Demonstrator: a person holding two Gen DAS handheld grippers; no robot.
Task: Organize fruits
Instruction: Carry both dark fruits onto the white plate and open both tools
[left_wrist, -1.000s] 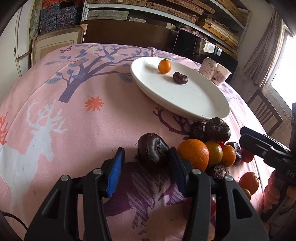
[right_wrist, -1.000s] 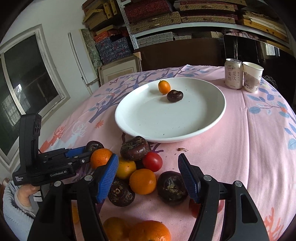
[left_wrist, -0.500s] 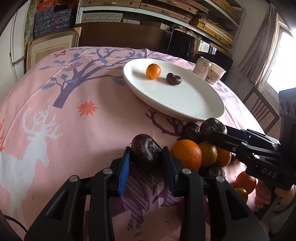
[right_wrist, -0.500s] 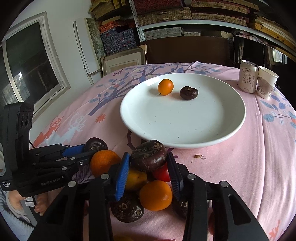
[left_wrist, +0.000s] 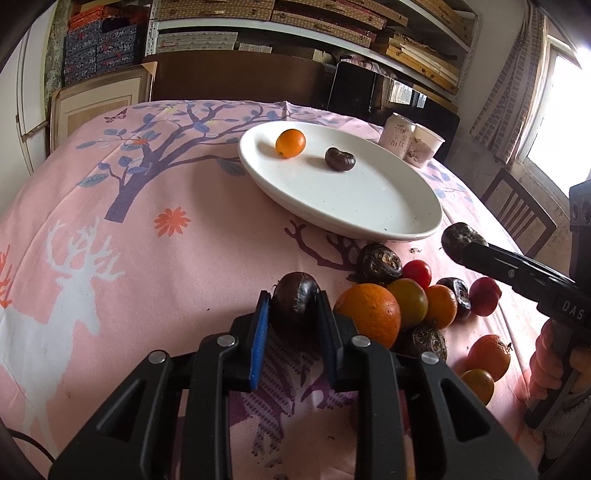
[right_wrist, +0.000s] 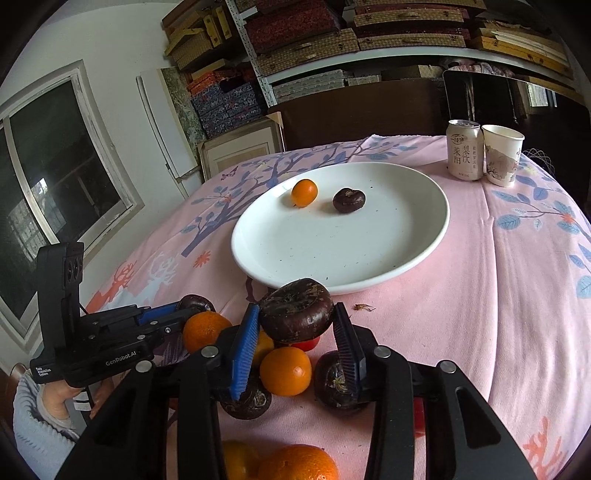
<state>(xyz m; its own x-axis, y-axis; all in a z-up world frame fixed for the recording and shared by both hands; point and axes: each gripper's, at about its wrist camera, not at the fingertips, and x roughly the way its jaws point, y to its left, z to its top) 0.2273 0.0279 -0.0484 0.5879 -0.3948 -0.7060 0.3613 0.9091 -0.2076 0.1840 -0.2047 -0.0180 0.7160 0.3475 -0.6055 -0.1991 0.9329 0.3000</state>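
Observation:
My left gripper (left_wrist: 292, 298) is shut on a dark brown fruit (left_wrist: 297, 282) low over the pink tablecloth, left of the fruit pile. My right gripper (right_wrist: 295, 309) is shut on a bigger, flat dark brown fruit (right_wrist: 295, 325), held above the pile just short of the white plate (right_wrist: 332, 251). On the plate lie a small orange (right_wrist: 304, 192) and another dark fruit (right_wrist: 349, 200). The pile (left_wrist: 406, 306) mixes oranges, dark fruits and small red ones. In the left wrist view the right gripper's fruit (left_wrist: 457, 238) hangs near the plate's (left_wrist: 369, 199) right rim.
A drink can (right_wrist: 463, 149) and a paper cup (right_wrist: 502, 155) stand behind the plate at the far right. A wooden chair (left_wrist: 517, 218) is beyond the table's right edge. Shelves of boxes line the back wall. Hands hold both grippers' handles.
Both grippers have shut, each on a dark fruit. The right one took its fruit from the pile and raised it towards the plate. The left hand stayed where it was.

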